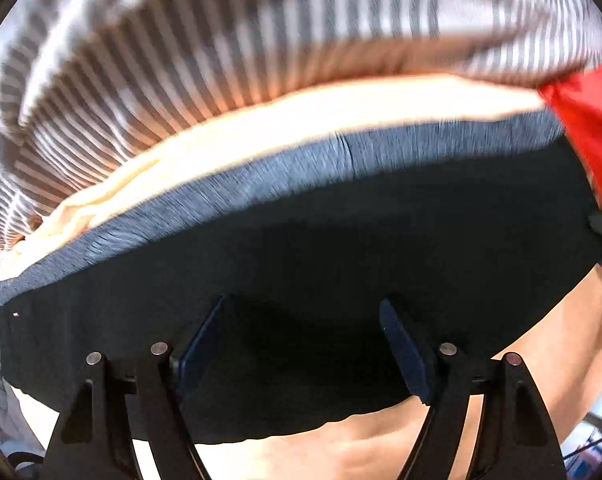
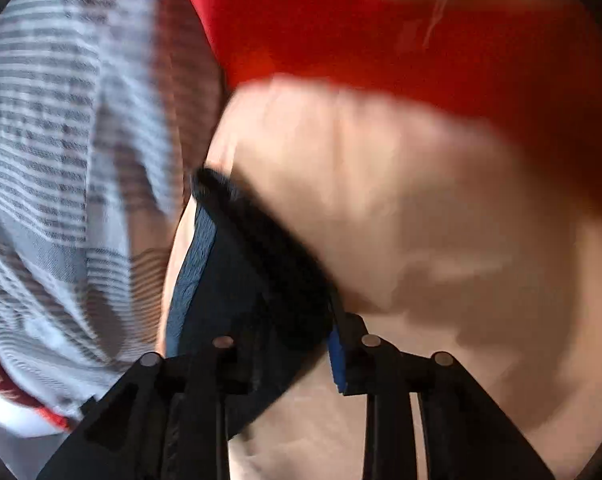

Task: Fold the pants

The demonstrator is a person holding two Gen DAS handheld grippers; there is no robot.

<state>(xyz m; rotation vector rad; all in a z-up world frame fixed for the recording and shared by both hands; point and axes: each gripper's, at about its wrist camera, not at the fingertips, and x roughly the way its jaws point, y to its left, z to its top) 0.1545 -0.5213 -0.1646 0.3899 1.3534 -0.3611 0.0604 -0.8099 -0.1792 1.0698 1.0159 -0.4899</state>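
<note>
Black pants (image 1: 301, 248) lie flat under left gripper (image 1: 303, 344), jaws apart, empty. Right gripper (image 2: 277, 320) pinches their edge; thin bite on blurred fabric may slip when lifted.

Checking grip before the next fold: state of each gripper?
Left gripper: open above the dark pants, holding nothing.
Right gripper: shut on the pants' edge.

1 black pants (image 1: 301, 248), 1 striped cloth (image 1: 181, 48), 1 red cloth (image 1: 589, 128).
</note>
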